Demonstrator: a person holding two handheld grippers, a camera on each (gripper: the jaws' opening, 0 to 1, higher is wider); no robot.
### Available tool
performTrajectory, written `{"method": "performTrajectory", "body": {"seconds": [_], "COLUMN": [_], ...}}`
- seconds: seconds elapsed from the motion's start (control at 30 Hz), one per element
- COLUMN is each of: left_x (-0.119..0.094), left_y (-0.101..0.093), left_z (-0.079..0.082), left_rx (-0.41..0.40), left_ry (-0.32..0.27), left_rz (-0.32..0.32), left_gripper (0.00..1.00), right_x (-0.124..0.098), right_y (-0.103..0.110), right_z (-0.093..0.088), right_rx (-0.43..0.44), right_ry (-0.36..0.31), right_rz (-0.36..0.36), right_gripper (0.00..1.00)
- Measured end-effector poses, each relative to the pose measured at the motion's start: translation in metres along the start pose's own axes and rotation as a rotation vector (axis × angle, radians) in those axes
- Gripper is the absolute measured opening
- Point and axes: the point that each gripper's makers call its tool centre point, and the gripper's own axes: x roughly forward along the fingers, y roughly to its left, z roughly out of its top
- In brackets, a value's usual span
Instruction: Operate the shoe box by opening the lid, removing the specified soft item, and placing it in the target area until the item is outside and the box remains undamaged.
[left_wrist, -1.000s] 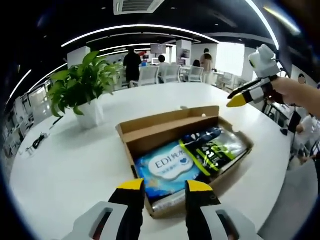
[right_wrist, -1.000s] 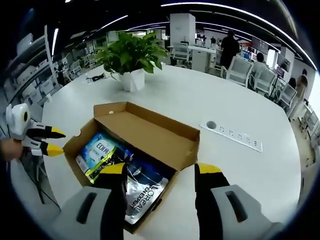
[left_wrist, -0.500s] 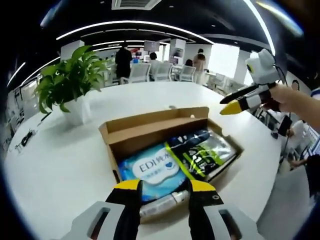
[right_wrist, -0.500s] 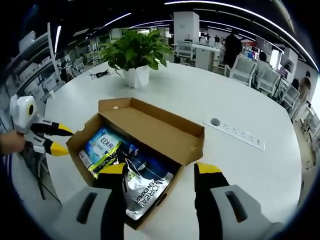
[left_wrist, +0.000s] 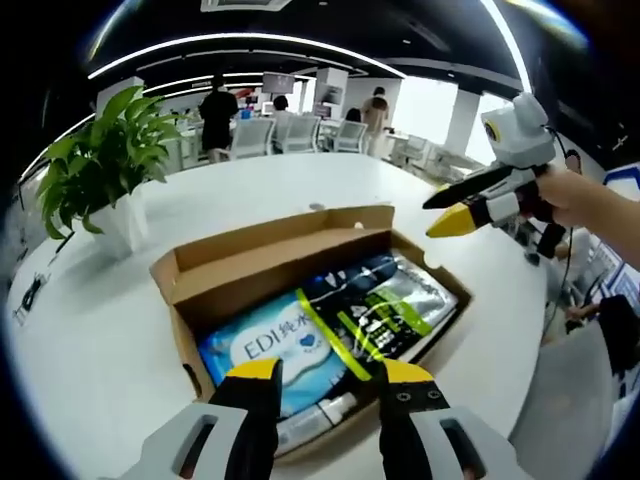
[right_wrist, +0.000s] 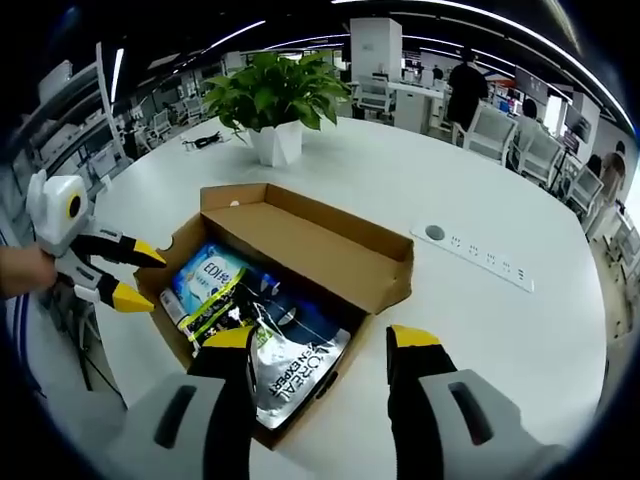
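White round worktop (left_wrist: 90, 330) carries everything; wide bare surface all round the box, so plenty of room to set an item down. Which part is the target area, cannot tell.

Shoe box (left_wrist: 262, 262) sits mid-worktop, lid (right_wrist: 318, 240) already folded back and standing along the far long side, so contents are exposed from above. Cardboard looks intact, no tears seen. Opening step judged done; removal not yet.

Potted plant (right_wrist: 275, 100) stands beyond the box, well apart, out of the working path. A socket strip (right_wrist: 478, 268) lies flush in the worktop beside the box. Chairs and people in the background, irrelevant.

Inside the box, soft packs lie flat and overlapping: blue tissue pack (left_wrist: 275, 345) marked EDI at one end, dark pouch with green stripe (left_wrist: 375, 318) across the middle, silver sachet (right_wrist: 290, 368) at the other end, small white tube (left_wrist: 318, 418) against the near wall. Which one is the specified item, cannot tell; all are still in the box.

Left hand-held gripper (left_wrist: 328, 372) jaws spread, holding nothing, hovering just over the near edge by the tissue pack, likely lined up for a pick. Right hand-held gripper (right_wrist: 318, 337) jaws spread too, empty, poised above the sachet end. Each approaches from an opposite end, probably so one can steady the box while the other lifts.
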Motion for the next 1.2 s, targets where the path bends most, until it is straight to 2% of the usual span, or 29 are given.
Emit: {"method": "performTrajectory", "body": {"seconds": [0.13,0.23,0.37,0.5,0.67,0.97,1.2], "left_x": [0.004,0.007,0.013,0.019,0.027,0.046,0.053], "left_y": [-0.002,-0.001,-0.003,0.002,-0.002,-0.002,-0.007], "left_z": [0.001,0.002,0.006,0.007,0.005,0.002,0.004], "left_rx": [-0.006,-0.038,-0.148,-0.133,-0.156,-0.26,-0.326], "left_ry": [0.001,0.002,-0.006,0.003,0.024,0.05,0.042], "left_rz": [-0.007,-0.021,-0.067,-0.062,-0.095,-0.153,-0.18], "left_gripper": [0.38,0.38,0.37,0.37,0.37,0.36,0.34], "right_x": [-0.001,0.0,-0.002,-0.003,-0.003,-0.005,-0.002], "right_y": [-0.001,-0.002,-0.002,-0.003,-0.005,-0.002,-0.007], "right_z": [-0.005,-0.007,-0.009,-0.01,-0.015,-0.022,-0.027], "right_rx": [0.009,0.011,0.021,0.023,0.028,0.04,0.05], "right_ry": [0.006,0.009,0.007,0.008,0.011,0.018,0.022], "right_rz": [-0.001,-0.002,-0.004,-0.006,-0.009,-0.006,-0.01], "right_gripper": [0.48,0.48,0.48,0.48,0.47,0.46,0.46]}}
